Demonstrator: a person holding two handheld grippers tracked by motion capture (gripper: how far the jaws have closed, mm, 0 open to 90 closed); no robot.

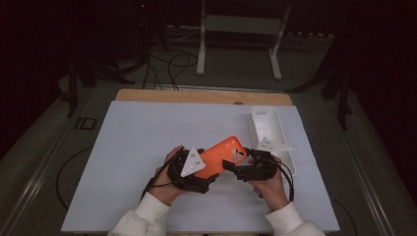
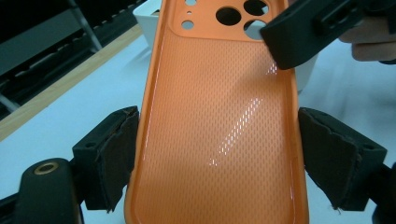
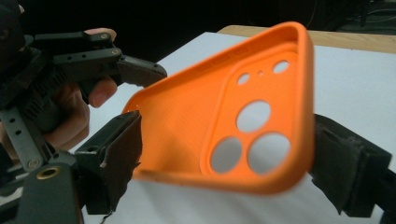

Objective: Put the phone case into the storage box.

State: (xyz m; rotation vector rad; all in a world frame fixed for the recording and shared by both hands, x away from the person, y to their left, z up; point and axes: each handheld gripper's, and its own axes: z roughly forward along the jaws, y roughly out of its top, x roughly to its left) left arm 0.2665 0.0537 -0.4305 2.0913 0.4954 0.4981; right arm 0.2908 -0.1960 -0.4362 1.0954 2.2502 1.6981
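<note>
An orange phone case point(image 1: 223, 155) with round camera holes is held above the white mat between both grippers. My left gripper point(image 2: 217, 154) has its pads pressed on the case's two long edges near the plain end, with the ribbed inside facing its camera. My right gripper point(image 3: 224, 158) has the camera-hole end between its jaws, and both pads meet the case's sides. In the high view the left gripper point(image 1: 196, 173) sits left of the case and the right gripper point(image 1: 242, 167) right of it. One right jaw covers the case's top right corner in the left gripper view.
A white oblong tray point(image 1: 253, 129) lies at the mat's right side, just behind the right hand. The white mat point(image 1: 147, 147) covers a wooden table point(image 1: 196, 96). Cables and a white stand point(image 1: 241, 24) are on the floor beyond.
</note>
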